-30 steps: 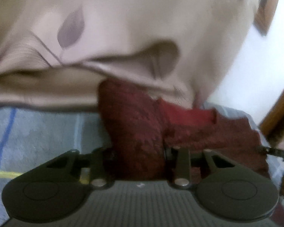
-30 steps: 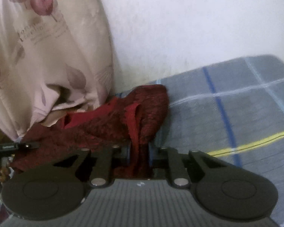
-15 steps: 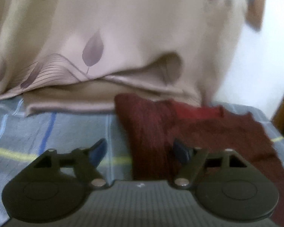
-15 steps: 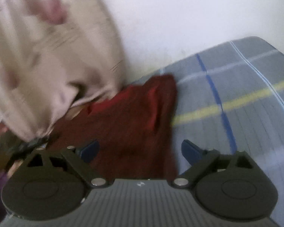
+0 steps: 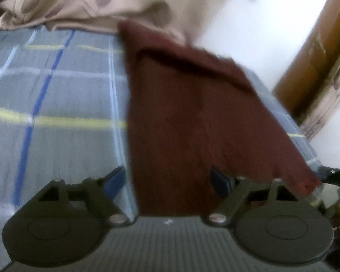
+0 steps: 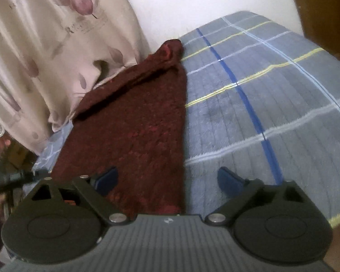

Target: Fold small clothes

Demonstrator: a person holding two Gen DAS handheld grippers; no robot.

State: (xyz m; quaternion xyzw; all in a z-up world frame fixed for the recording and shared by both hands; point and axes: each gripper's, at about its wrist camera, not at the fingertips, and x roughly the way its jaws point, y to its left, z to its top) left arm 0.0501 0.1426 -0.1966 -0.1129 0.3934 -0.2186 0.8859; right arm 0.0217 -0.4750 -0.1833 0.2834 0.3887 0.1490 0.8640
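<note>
Dark red knitted garment point(image 6: 142, 122) lying flat on the grey plaid bedspread point(image 6: 272, 104); both claws spread wide, holding nothing.

Left gripper point(image 5: 168, 180): blue fingertips well apart above the garment's near edge, gripping no fabric. Right gripper point(image 6: 167, 179): likewise wide, left fingertip over the garment, right fingertip over bare bedspread. The garment's far edge is folded over on itself beside the beige leaf-print curtain point(image 6: 45, 45), which hangs against a white wall point(image 6: 204, 2). Left wrist view is blurred.
</note>
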